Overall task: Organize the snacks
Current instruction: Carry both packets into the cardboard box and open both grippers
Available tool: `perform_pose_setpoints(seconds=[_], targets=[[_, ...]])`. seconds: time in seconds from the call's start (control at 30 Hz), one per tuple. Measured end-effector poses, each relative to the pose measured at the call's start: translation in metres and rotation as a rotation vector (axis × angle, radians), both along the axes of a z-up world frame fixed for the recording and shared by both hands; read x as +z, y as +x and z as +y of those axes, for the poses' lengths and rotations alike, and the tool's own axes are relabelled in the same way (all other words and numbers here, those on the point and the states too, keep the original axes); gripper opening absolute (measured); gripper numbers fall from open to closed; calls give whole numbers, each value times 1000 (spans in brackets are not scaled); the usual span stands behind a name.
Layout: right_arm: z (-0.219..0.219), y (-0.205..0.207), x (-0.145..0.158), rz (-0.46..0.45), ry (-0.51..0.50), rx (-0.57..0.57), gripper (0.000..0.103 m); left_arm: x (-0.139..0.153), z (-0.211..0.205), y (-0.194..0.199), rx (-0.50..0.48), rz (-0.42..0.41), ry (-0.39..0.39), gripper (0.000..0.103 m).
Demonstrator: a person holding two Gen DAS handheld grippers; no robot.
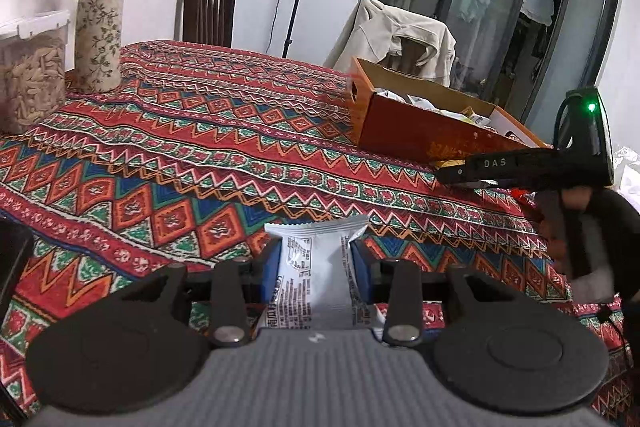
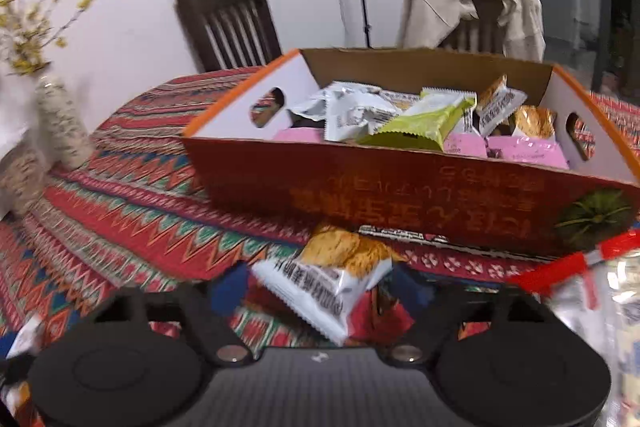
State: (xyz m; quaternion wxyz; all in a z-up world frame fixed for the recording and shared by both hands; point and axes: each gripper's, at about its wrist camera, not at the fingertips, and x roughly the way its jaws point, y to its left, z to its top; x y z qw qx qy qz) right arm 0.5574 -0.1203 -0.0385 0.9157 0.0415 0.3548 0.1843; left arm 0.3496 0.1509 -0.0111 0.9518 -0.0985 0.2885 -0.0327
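1. close up, the left gripper [image 1: 316,267] pinches a white snack packet [image 1: 320,267] between its blue pads. the packet stands up tall, long way up.
2. the right gripper [image 2: 324,287] has a bread snack packet [image 2: 332,283] lying slanted between its fingers. the view is blurry, so i cannot tell if the pads press on it.
3. past both, the cardboard box [image 2: 360,183] sits on the bright tablecloth [image 1: 200,131], already holding many snacks.
4. for the right gripper the box is just ahead and very near. for the left one it is farther, off to the right. i think the right one drops first.
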Motion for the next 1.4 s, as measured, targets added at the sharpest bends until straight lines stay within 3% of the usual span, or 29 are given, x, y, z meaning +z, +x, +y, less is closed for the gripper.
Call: perform_pose_setpoints(seconds=[0.17, 0.27, 0.37, 0.53, 0.8, 0.97, 1.1, 1.17, 1.23, 1.4], targets=[[1, -9, -4, -28, -25, 9, 58, 4, -4, -9, -1, -7, -2, 38], [-4, -37, -3, -47, -42, 71, 58, 8, -18, -19, -20, -17, -4, 38], [-15, -89, -6, -86, -92, 112, 58, 9, -39, -33, -69, -14, -44, 38], [-57, -191, -10, -81, -90, 155, 58, 5, -83, -57, -149, 15, -75, 38], [-133, -272, -8, -49, -78, 41, 59, 13, -133, -72, -231, 8, -47, 38], [-150, -280, -9, -65, -62, 19, 59, 24, -136, -67, -223, -14, -35, 38], [-151, -271, 9, -107, -35, 47, 59, 61, -118, -48, -248, -59, -63, 38], [-153, -262, 31, -150, -26, 92, 59, 90, -107, -32, -316, -79, -91, 38], [-156, -248, 62, -206, -43, 153, 59, 123, -99, -11, -356, -112, -69, 38], [-163, -194, 146, -306, -77, 238, 59, 190, -82, 60, -365, -151, -26, 39]])
